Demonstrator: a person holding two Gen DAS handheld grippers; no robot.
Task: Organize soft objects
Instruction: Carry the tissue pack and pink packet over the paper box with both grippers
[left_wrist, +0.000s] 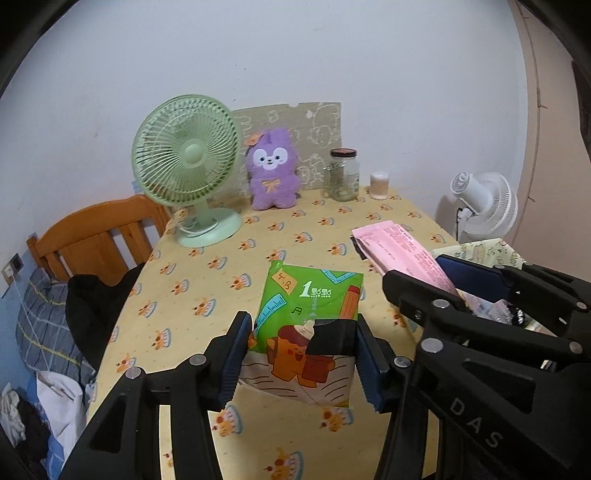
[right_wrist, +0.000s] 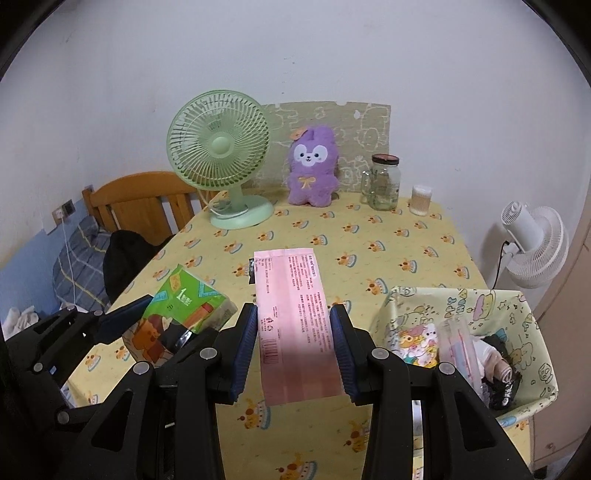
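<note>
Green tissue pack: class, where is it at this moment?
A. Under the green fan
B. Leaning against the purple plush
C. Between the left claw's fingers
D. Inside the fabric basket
C: the green tissue pack sits between the left claw fingers, above the tablecloth.

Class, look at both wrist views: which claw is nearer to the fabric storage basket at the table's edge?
Right. The right claw, clamping the pink packet, sits just beside the basket; the left claw, gripping the green tissue pack, is farther away.
</note>
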